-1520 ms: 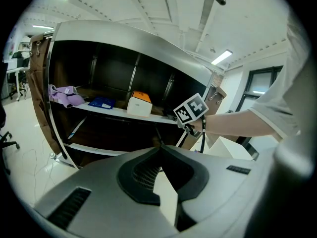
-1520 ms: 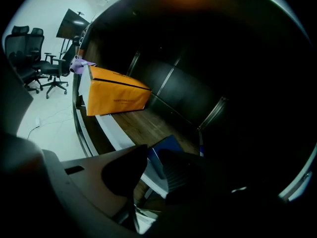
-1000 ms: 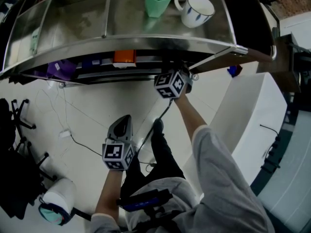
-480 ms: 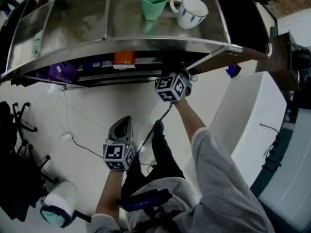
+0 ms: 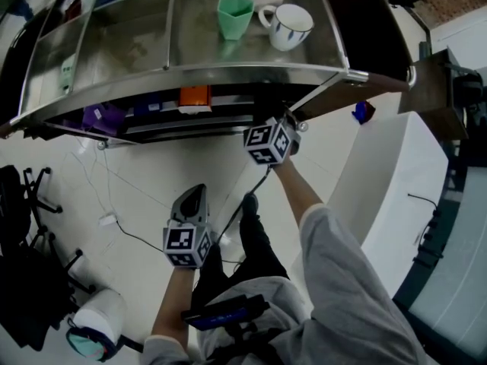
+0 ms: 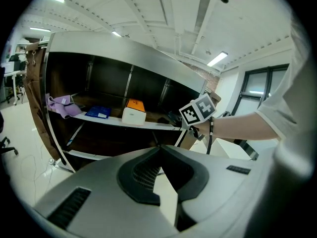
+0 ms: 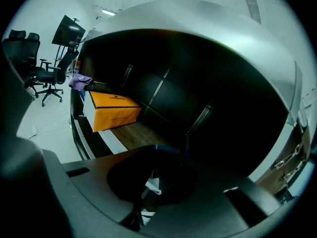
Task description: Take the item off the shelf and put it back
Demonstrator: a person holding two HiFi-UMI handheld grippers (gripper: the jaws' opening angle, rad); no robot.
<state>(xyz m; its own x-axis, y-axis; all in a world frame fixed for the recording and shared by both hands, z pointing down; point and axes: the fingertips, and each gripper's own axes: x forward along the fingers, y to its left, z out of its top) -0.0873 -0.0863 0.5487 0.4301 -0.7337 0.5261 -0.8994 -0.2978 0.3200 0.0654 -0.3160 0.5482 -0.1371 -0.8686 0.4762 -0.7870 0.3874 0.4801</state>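
Head view — left hand-held gripper (image 5: 196,196) and right hand-held gripper (image 7: 154,155) closed — curved steel shelf (image 5: 228,69).

The steel-grey shelf (image 5: 228,71) carries a green cup (image 5: 234,14) and a white mug (image 5: 288,26) with blue streaks on top. Lower down are an orange-and-white box (image 5: 195,96), a blue packet (image 6: 97,113) and a purple cloth (image 5: 97,116). The left tool (image 5: 198,188) and right tool (image 7: 152,172) bear black-and-white square markers.

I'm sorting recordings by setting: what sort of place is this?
Probably an office or lab workroom. Swivel office chairs stand on a pale floor near a mounted screen, strip lights run along the ceiling, and a metal shelf rack holds a mug.
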